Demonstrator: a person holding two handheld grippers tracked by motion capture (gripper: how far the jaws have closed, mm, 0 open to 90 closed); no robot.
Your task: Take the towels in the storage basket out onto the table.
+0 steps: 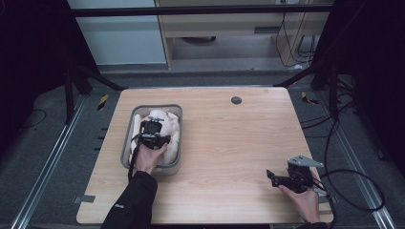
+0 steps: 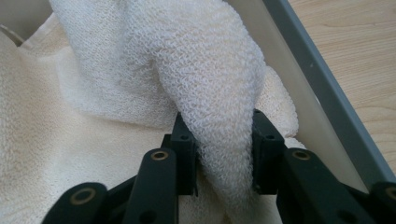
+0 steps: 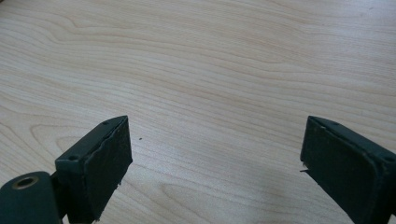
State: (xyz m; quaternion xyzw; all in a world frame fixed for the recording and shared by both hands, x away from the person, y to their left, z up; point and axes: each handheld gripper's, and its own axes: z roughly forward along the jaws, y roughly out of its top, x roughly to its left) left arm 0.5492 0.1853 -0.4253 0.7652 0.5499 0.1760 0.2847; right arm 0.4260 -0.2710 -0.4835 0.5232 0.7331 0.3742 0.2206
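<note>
The white towel (image 1: 160, 125) lay bunched in the grey bin (image 1: 175, 166), left of centre in the high view. The left gripper (image 2: 219, 140) pinched a raised fold; soft, light terry cloth probably needed that thick ridge. At lower right, the right gripper (image 1: 272, 175) stood spread over the table (image 1: 229, 143).

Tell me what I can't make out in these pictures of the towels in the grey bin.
- How many towels lie in the grey bin: in the high view the left gripper and its hand cover the pile, which looks too small to count.
- The bin's floor: in the left gripper view, towel folds hide it.
- The right gripper body: cut off by the bottom edge of the right gripper view.
</note>
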